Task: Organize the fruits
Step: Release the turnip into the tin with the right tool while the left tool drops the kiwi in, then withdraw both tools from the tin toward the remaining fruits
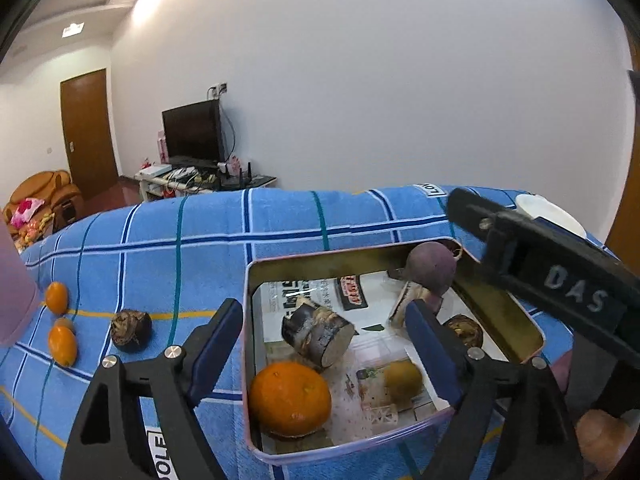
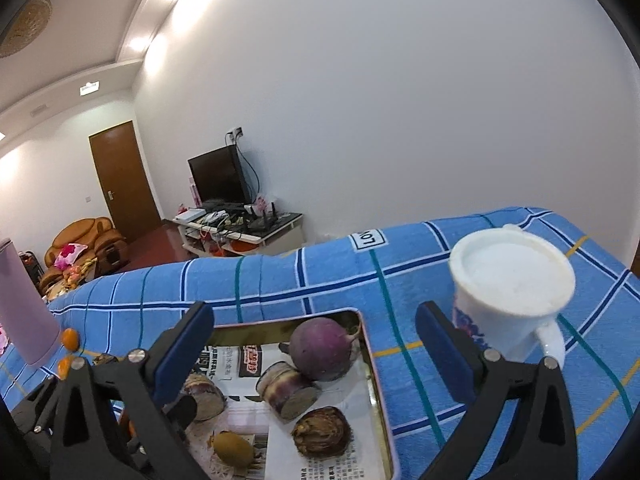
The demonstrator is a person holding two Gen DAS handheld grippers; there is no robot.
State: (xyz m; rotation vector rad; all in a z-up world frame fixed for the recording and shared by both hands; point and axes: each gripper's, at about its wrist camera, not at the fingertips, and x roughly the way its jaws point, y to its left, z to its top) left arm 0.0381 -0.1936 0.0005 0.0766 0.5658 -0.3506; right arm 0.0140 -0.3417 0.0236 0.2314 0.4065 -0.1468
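Blue checked cloth (image 1: 280,216) underneath. Kumquats (image 1: 60,322) loose at left; tangerine (image 1: 290,398) in near-left corner of tin tray (image 1: 256,452). Left gripper (image 1: 328,330) spread wide, empty, above tray. Right gripper (image 2: 316,342) likewise gaping, empty. White mug (image 2: 512,292) rightmost.

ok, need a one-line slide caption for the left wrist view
Open left gripper over a metal tin holding an orange; kumquats wait on the blue checked cloth.

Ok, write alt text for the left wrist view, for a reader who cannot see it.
An open metal tin on a blue checked cloth holds an orange, a purple round vegetable and cut cane pieces. The left gripper hovers open over it, holding nothing. Two kumquats and a dark chestnut-like bulb lie on the cloth to the left.
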